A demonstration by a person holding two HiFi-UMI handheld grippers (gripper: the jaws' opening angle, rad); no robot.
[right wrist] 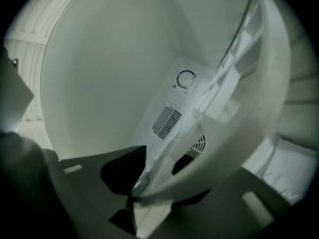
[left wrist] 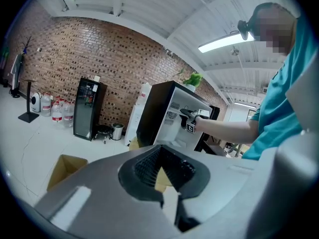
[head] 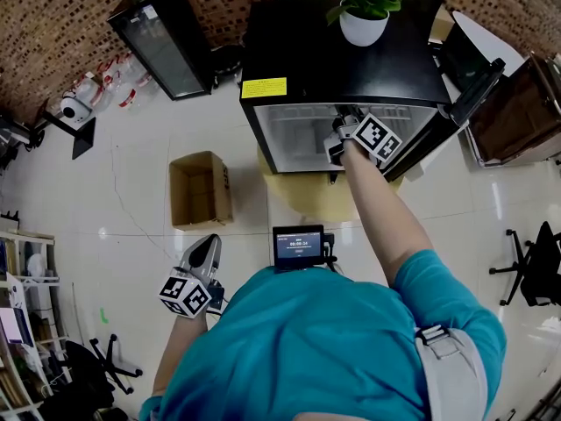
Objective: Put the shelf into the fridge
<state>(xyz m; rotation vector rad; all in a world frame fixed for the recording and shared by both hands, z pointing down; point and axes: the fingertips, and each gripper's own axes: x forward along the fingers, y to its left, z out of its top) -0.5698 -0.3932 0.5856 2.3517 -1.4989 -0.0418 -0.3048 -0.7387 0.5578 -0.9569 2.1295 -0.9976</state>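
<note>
The right tool [head: 340,140] is reaching into the open fridge [head: 333,60], its jaws standing spread either side of the clear shelf [right wrist: 239,93], which is sitting inside the white compartment. The left tool [head: 204,254] is hanging low by the person's side, pressed together and empty.

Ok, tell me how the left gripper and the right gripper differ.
The right gripper reaches inside the fridge; the left gripper hangs low beside the person, over the floor. The right gripper's jaws stand apart with the shelf between them; the left gripper's are together and empty. Both bear a marker cube.
</note>
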